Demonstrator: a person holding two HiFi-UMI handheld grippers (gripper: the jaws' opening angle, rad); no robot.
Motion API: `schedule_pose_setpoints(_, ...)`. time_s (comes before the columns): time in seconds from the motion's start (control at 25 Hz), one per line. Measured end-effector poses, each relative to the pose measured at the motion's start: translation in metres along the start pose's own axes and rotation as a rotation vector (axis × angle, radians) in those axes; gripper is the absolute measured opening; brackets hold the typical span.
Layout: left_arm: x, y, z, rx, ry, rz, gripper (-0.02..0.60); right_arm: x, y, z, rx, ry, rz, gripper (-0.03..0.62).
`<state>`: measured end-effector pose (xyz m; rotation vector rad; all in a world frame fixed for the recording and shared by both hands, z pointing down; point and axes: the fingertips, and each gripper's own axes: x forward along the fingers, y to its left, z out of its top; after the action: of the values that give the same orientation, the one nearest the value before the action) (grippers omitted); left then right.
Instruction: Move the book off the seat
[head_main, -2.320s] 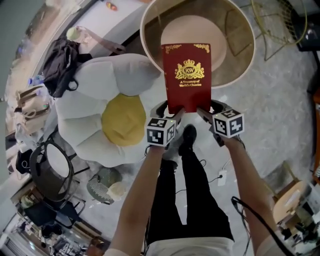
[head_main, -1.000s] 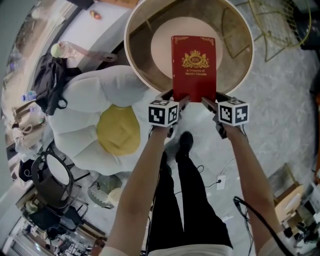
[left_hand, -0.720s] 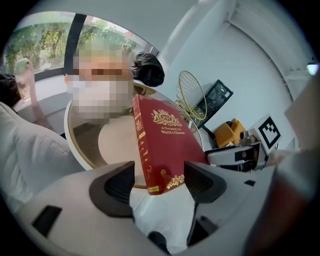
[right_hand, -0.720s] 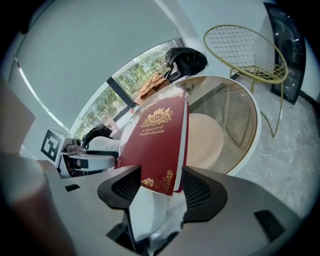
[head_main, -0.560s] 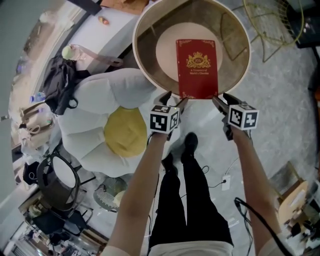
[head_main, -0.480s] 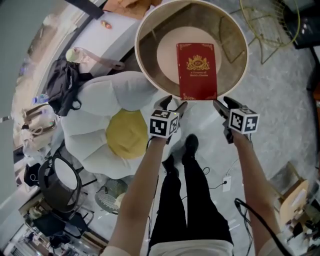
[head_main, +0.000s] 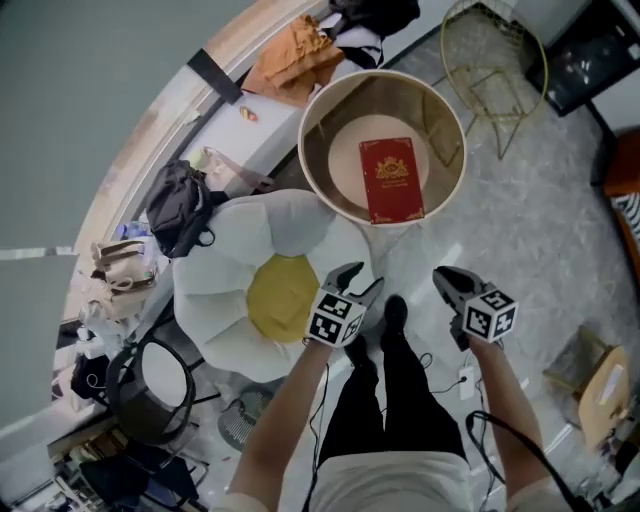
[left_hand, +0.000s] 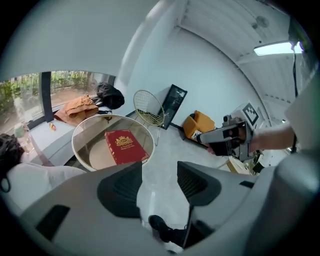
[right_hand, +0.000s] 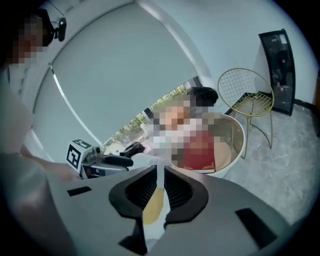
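The red book (head_main: 392, 180) with a gold crest lies flat on the round glass-topped table (head_main: 318, 150), off the white flower seat (head_main: 215, 290) with its yellow centre. It also shows in the left gripper view (left_hand: 125, 146). Both grippers hang high, near my legs and well short of the book. My left gripper (head_main: 362, 280) (left_hand: 160, 167) is open and its jaws have just been closing, with nothing between them. My right gripper (head_main: 441, 275) (right_hand: 160, 175) has just closed to a thin slit and holds nothing.
A gold wire chair (head_main: 490, 70) stands right of the table, and a dark framed panel (head_main: 590, 50) lies beyond it. Orange cloth (head_main: 295, 60) and a black bag (head_main: 180, 205) sit along the window ledge. A round stool (head_main: 150, 380) stands at lower left. My shoes (head_main: 392, 312) are below the grippers.
Both grippers have let go of the book and drawn back and up from the table. The book stays on the tabletop. The right jaws have come together; the left have narrowed a little.
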<state>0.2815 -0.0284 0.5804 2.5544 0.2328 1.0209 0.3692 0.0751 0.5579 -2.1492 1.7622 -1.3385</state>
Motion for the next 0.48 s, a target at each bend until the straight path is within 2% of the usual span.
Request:
schedule_pose_setpoints(0.2, -0.070, -0.048, 0.003, 0.074, -0.021, -0.035, 0.194, -0.074, 0.061, -0.001, 0.001, -0.110, 0.006, 0.060)
schedule_pose_setpoints(0.4, -0.141, -0.067, 0.015, 0.125, -0.063, 0.016, 0.106, -0.122, 0.111, 0.002, 0.004, -0.183, -0.025, 0.058)
schedule_pose_setpoints(0.48, -0.162, -0.077, 0.022, 0.155, -0.079, 0.035, 0.095, -0.145, 0.125, 0.004, -0.010, -0.205, -0.046, 0.058)
